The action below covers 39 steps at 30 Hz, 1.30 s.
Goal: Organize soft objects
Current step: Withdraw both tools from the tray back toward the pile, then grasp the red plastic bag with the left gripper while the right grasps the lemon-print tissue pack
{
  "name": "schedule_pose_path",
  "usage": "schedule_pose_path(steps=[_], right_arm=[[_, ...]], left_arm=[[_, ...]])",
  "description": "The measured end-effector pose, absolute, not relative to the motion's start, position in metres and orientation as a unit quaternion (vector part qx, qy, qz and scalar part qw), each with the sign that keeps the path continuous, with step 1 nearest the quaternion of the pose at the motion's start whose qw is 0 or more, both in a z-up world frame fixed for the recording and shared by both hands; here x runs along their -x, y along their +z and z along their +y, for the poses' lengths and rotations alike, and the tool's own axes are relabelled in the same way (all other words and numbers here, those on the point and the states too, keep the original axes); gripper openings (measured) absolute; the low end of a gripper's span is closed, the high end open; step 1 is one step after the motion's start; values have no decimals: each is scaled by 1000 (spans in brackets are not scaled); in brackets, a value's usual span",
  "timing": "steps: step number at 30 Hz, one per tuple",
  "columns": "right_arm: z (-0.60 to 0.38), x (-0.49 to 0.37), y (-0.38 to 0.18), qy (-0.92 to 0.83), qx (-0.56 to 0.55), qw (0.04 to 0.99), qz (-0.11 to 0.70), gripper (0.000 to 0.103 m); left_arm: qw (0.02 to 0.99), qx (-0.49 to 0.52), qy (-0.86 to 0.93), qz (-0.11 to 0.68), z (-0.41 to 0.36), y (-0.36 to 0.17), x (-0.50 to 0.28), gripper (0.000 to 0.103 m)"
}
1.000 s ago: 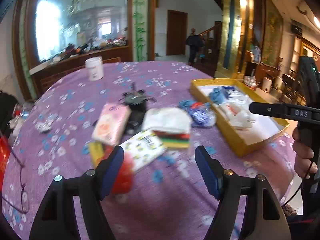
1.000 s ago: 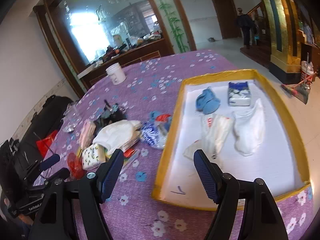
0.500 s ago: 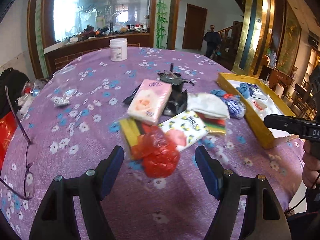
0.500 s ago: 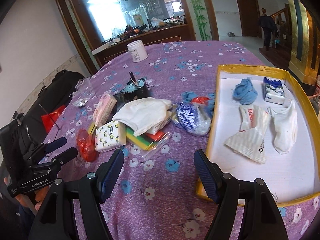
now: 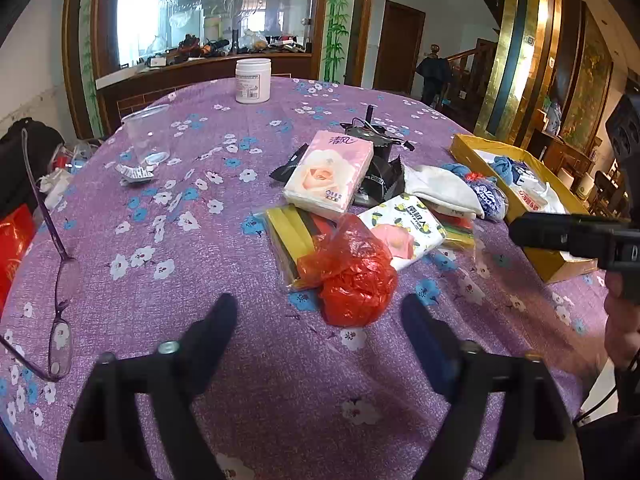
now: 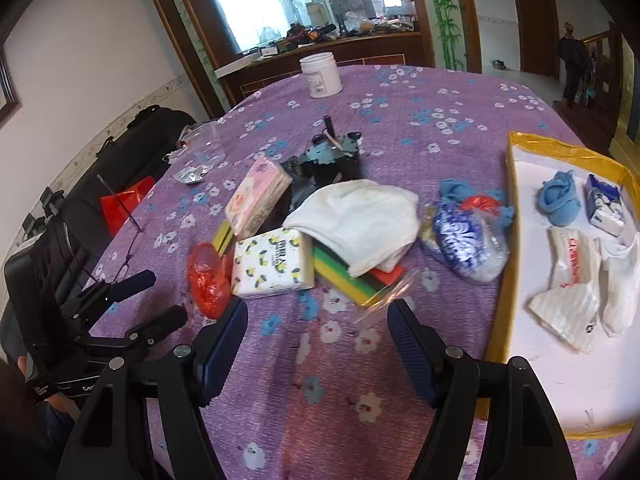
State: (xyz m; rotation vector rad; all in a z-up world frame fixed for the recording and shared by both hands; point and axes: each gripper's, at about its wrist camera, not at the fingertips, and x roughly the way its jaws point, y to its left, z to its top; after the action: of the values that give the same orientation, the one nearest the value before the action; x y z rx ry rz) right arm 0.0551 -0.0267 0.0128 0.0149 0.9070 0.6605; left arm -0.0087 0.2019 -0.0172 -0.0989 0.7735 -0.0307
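A pile of soft things lies mid-table: a crumpled red plastic bag (image 5: pixel 352 276), a pink tissue pack (image 5: pixel 328 172), a lemon-print tissue pack (image 5: pixel 404 228), a white cloth (image 6: pixel 356 220) and a blue-and-white bag (image 6: pixel 464 244). My left gripper (image 5: pixel 318 304) hovers just short of the red bag. Its jaws are opening and nothing is between them. My right gripper (image 6: pixel 317 308) stands open and empty over bare tablecloth in front of the pile. The yellow-rimmed tray (image 6: pixel 496 320) on the right holds a blue sock (image 6: pixel 558 198), a small tissue pack (image 6: pixel 604 204) and white bags.
A white jar (image 5: pixel 253 80) stands at the far side of the table, with a clear cup (image 5: pixel 148 136) to its left. Spectacles (image 5: pixel 56 320) lie near the left edge. A black gadget (image 5: pixel 372 132) sits behind the pile. Coloured sheets (image 6: pixel 352 280) lie under the cloth.
The left gripper's jaws have widened and it has come closer to the red bag. The right gripper has swung left, from over the tray to in front of the pile.
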Motion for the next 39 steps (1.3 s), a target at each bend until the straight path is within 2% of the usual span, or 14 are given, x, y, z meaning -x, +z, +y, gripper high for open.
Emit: schedule_pose_path(steps=[5,7,9,10,12,28,34,39], right_arm=[[-28,-46,14,313,-3,852,420,77],[-32,-46,14,311,-4,854,418,77],[-36,-46,14,308,-6,855,418,77],[-38,-47,14,307,-6,854,419,77],[-38,-50,14,308,-5,852,423,77],[46,-113,-11,331,55,833,440,77],[39,-70,-8,428,52,760,486,78],[34,-66,4,398,114,798,438,78]], left_arm=[[911,39,-21,409,189,-21,-15,86],[908,23,-12,419,179,-24,-27,81],[904,21,-13,427,174,-28,-36,60],[898,24,-4,439,174,-32,-43,56],[895,29,8,445,177,-36,-49,42],[908,93,22,407,232,-30,-12,40],[913,83,12,399,229,-28,-10,40],[914,89,5,395,230,-28,-10,40]])
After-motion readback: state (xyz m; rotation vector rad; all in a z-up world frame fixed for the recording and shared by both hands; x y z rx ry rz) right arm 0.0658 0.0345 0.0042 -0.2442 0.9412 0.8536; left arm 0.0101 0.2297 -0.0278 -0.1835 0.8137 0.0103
